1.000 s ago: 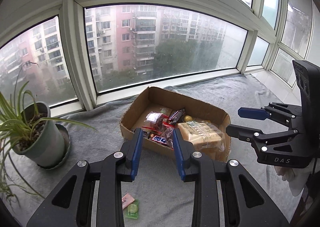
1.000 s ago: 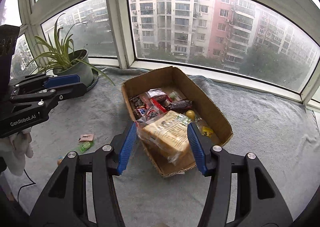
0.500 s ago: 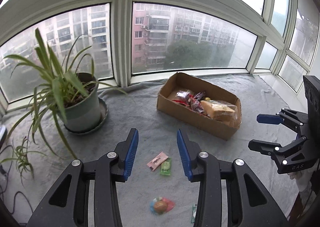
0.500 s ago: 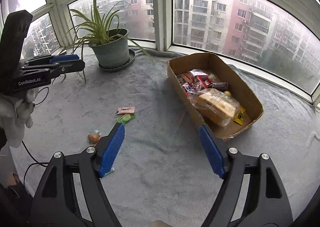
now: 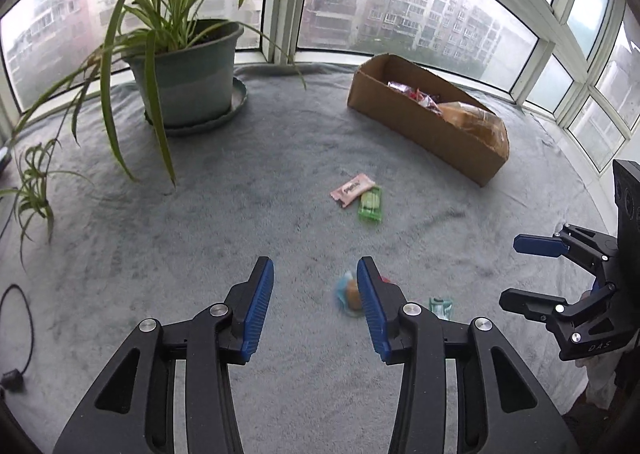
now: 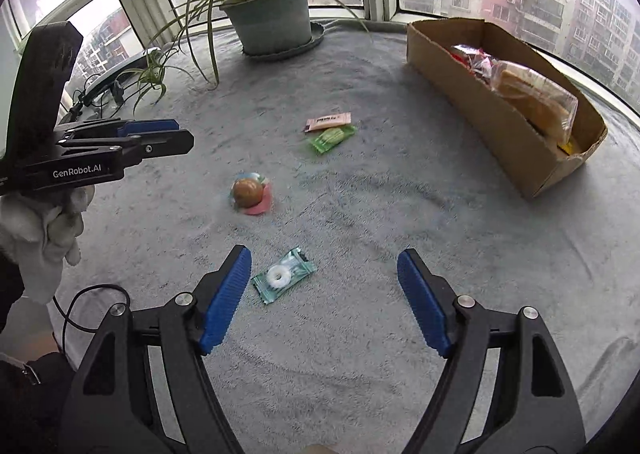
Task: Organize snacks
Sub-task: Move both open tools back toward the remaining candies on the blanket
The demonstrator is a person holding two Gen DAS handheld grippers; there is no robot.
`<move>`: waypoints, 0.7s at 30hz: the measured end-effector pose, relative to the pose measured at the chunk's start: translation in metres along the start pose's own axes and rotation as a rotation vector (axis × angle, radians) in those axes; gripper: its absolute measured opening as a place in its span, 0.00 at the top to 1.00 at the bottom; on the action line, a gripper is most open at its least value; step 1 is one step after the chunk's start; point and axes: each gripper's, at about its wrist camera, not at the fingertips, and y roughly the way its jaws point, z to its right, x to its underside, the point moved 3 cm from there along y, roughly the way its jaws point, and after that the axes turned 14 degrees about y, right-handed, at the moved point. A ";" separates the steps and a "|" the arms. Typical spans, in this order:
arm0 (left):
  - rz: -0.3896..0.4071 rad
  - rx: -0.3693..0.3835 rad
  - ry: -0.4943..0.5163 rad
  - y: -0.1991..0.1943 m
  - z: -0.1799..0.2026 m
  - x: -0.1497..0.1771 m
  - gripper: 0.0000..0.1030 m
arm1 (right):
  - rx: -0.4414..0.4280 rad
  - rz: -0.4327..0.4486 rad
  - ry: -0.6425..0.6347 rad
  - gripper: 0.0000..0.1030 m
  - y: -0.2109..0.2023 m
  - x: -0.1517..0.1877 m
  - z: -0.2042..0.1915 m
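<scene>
My left tool [image 5: 316, 296] has its blue ribbed pads apart with nothing between them; its jaws have just been opening. Its right pad cuts off half of a blurred round sweet [image 5: 352, 292] in crinkled wrap, and a teal packet [image 5: 442, 306] peeks out behind that finger. My right tool [image 6: 324, 294] stands wide apart over the fuzzy grey blanket [image 6: 360, 193]; the teal packet [image 6: 284, 278], with a white ring inside, lies just beside its left pad, untouched. Farther off, a flat pink sachet [image 6: 328, 121] touches a green wrapper [image 6: 331, 137]. Beyond, a long cardboard box [image 6: 492, 113] holds bagged bread and glossy wrappers, partly hidden by its wall. A potted plant [image 5: 188, 69] stands by the window.
</scene>
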 end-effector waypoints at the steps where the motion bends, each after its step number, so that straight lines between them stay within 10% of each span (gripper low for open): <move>1: -0.009 0.012 -0.006 0.004 0.003 0.005 0.59 | -0.005 -0.010 0.006 0.24 0.004 0.004 -0.002; 9: -0.064 0.043 -0.009 0.025 0.020 0.029 0.59 | -0.016 -0.103 0.070 0.42 0.032 0.022 -0.006; 21: -0.090 0.086 -0.015 0.048 0.025 0.027 0.59 | -0.012 -0.099 0.039 0.43 0.046 0.018 -0.023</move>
